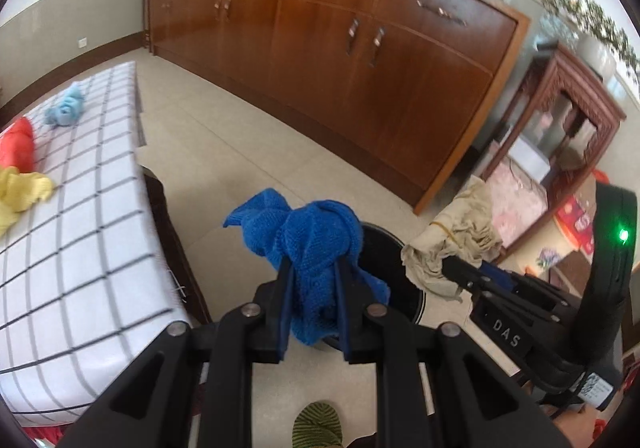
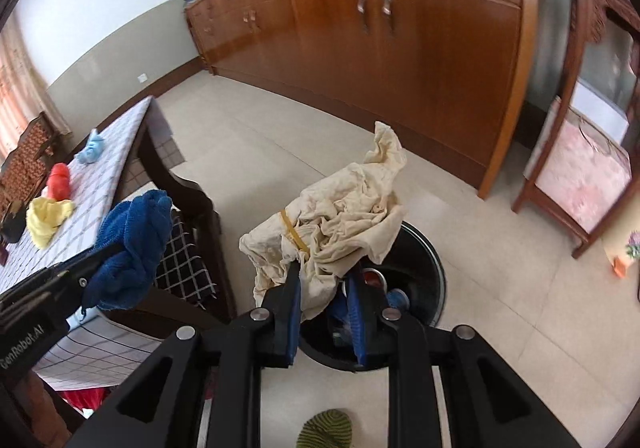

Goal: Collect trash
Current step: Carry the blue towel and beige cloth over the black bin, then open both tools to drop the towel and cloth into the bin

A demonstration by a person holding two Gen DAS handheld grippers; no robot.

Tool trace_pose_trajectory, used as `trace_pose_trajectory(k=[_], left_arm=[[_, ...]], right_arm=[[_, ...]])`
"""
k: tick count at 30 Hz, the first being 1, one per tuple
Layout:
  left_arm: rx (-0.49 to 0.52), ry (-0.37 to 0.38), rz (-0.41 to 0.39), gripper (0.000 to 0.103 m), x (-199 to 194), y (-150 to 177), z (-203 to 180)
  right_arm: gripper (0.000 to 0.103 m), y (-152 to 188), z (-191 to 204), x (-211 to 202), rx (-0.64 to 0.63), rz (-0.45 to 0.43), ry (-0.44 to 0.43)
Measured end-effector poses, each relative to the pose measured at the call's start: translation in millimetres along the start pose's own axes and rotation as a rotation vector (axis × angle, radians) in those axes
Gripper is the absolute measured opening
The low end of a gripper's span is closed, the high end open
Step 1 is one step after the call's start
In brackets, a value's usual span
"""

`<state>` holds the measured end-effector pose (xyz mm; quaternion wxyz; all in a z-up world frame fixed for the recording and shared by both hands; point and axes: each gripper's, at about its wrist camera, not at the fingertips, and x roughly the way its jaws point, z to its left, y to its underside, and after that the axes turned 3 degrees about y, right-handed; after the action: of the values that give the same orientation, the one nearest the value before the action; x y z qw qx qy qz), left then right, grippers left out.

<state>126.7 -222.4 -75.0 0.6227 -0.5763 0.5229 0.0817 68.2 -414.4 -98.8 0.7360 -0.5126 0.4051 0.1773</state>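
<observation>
A blue cloth [image 1: 316, 248] is pinched in the left tongs [image 1: 312, 268] and a cream rag [image 2: 340, 224] in the right tongs [image 2: 324, 276], both held over the black bin [image 2: 424, 268] below them, ready for dropping

The left claw [image 1: 312, 272] is black with blue pads and carries a royal-blue knitted cloth [image 1: 308, 244]. The right claw [image 2: 326, 284], also black with blue pads, carries a cream, stained rag [image 2: 340, 215] banded by a yellow elastic. The bin [image 2: 424, 268] under them is black. At 9 o'clock the tabletop [image 1: 92, 207] wears a white covering with a grey grid; on it lie a yellow cloth [image 1: 20, 191], a red item [image 1: 16, 145] and a light-blue cloth [image 1: 66, 109]. The cabinet [image 1: 360, 59] at 12 o'clock is glossy reddish-brown wood; the floor [image 1: 224, 151] is beige tile. A green-and-black striped slipper [image 2: 326, 428] shows at 6 o'clock.
</observation>
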Motion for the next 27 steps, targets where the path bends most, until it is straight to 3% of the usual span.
trace_pose_trajectory(k=[16,27], left_arm=[[0.019,-0.001,0.191,0.02,75.1,12.8,-35.3],[-0.023,-0.009,0.315,0.026,125.9,18.7,-36.8]], right_arm=[[0.023,10.9,-50.4,64.4,0.13,0.21,0.061],[0.025,2.4,-60.0,127.0,0.1,0.337,0.115]])
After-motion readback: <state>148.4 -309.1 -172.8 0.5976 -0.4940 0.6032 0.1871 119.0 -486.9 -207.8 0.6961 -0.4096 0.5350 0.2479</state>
